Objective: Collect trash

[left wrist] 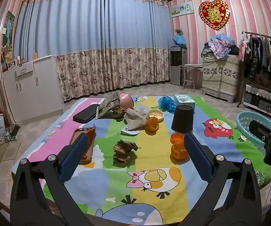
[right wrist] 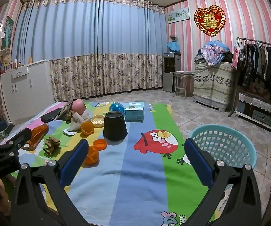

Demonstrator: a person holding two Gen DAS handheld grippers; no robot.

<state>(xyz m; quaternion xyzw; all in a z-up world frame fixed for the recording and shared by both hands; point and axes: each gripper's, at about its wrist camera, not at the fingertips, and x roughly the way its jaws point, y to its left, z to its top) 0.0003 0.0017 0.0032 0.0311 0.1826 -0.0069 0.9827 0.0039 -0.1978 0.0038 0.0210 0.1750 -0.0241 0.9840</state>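
Note:
Trash lies on a cartoon-print blanket. A crumpled brown paper wad sits just ahead of my left gripper, which is open and empty. Orange peel and an orange lid lie by its right finger. More peel and a crumpled beige bag lie farther back. My right gripper is open and empty above the blanket, with the peel by its left finger and a teal basket behind its right finger.
An upturned black cup, a tissue box, a blue plastic bag, a pink bowl, a black case and a phone in an orange cover share the blanket. Cabinets stand left, a clothes rack right.

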